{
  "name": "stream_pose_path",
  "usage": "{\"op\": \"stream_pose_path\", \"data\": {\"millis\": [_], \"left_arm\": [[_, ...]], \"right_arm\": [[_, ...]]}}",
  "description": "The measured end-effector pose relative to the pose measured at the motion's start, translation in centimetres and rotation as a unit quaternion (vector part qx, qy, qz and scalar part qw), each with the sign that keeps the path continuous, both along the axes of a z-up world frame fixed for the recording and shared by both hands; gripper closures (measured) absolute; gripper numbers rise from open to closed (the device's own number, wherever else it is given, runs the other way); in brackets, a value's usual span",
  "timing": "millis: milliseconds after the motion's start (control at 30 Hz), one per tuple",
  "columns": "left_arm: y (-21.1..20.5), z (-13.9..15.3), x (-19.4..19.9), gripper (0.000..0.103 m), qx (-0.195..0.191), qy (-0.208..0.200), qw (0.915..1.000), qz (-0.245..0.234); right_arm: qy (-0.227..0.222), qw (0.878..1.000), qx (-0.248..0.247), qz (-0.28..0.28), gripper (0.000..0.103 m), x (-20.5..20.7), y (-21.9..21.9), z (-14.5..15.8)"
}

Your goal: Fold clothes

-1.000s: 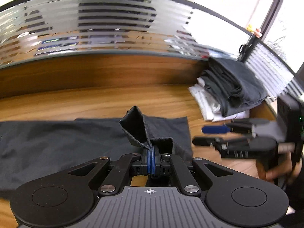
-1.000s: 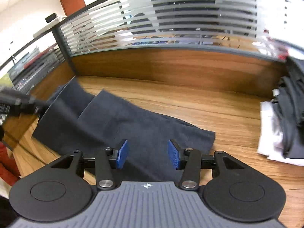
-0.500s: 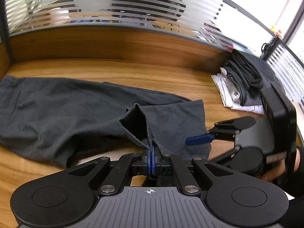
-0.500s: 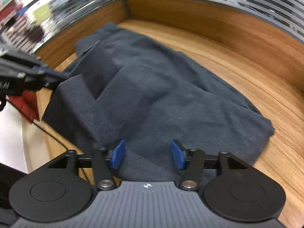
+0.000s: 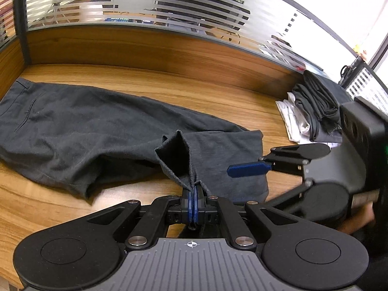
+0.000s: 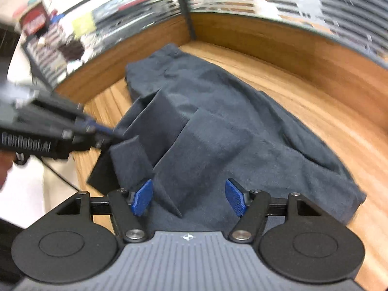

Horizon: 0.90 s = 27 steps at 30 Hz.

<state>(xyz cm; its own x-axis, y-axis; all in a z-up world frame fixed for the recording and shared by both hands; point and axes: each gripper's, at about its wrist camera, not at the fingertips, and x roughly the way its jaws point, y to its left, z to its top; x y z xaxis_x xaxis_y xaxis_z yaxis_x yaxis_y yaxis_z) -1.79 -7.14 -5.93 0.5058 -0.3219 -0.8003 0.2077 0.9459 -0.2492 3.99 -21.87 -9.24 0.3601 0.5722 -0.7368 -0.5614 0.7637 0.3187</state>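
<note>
Dark grey trousers (image 5: 101, 131) lie stretched across the wooden desk (image 5: 169, 89), waistband at the far left. My left gripper (image 5: 193, 203) is shut on the hem of one leg, which stands up in a folded peak above the pads. To its right, a blue pad (image 5: 249, 169) of my right gripper hovers over the other leg end. In the right wrist view my right gripper (image 6: 189, 198) hangs just above the trousers (image 6: 230, 126), its jaws opening, with a cloth fold between the pads but not pinched. The left gripper (image 6: 104, 131) grips the cloth edge at the left.
A pile of folded dark and white clothes (image 5: 312, 111) sits at the desk's far right. A wooden partition topped with striped frosted glass (image 5: 145, 9) walls the back and left sides. A hand (image 5: 359, 223) holds the right gripper. The desk's near edge (image 6: 82, 169) runs beside the left gripper.
The right gripper's jaws have widened, and it has swung left over the leg ends toward the left gripper. The left gripper has shifted with the hem still pinched.
</note>
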Motion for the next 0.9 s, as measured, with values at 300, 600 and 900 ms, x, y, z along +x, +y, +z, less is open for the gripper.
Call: {"op": "stream_pose_path", "data": {"millis": [300, 600, 900], "left_arm": [[-1.6, 0.0, -1.2, 0.099, 0.009, -0.011, 0.9993, -0.034], [-1.5, -0.2, -0.8, 0.100, 0.015, -0.022, 0.9993, -0.028], [2.1, -1.8, 1.1, 0.100, 0.053, -0.006, 0.9976, 0.045]], "right_arm": [[0.064, 0.995, 0.049, -0.053, 0.045, 1.4, -0.7, -1.0], [0.043, 0.998, -0.006, -0.053, 0.098, 0.2, -0.9, -1.4], [0.034, 0.982, -0.046, -0.179, 0.099, -0.8, -9.8, -2.4]]}}
